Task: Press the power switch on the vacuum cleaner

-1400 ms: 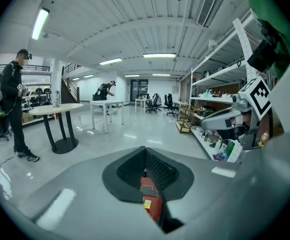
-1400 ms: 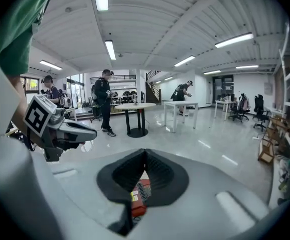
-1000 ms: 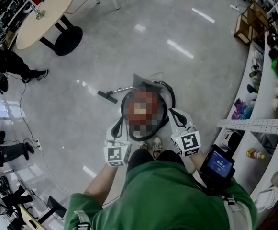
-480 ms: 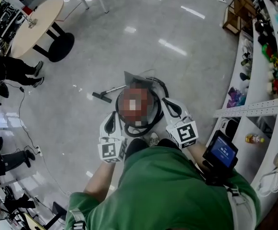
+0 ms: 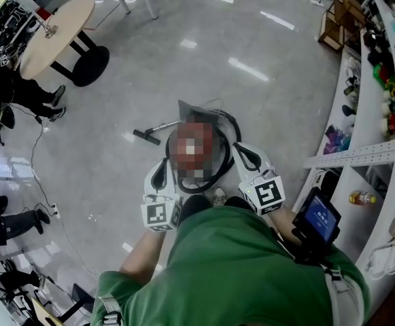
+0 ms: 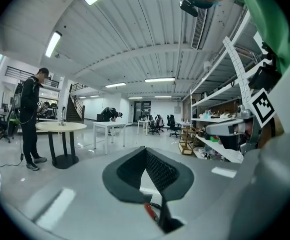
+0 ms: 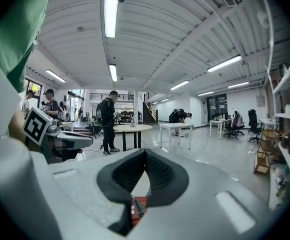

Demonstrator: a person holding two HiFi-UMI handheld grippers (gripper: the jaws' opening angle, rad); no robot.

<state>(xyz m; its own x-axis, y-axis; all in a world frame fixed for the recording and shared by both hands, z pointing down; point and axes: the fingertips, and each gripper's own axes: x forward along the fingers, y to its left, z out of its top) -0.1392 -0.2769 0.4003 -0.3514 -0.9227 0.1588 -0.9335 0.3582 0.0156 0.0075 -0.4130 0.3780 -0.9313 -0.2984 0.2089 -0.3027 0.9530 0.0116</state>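
On the glossy floor (image 5: 115, 73) the vacuum cleaner (image 5: 196, 112), rigid and probably heavy, needs a top press, no grasp; left gripper (image 5: 163, 166) and right gripper (image 5: 242, 152) are closed, empty.

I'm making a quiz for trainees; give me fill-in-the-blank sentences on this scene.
The left gripper and the right gripper both have jaws that are ___, holding nothing.
The vacuum cleaner stands on the ___.
The round table has a ___ base.
Missing words: shut; floor; black.
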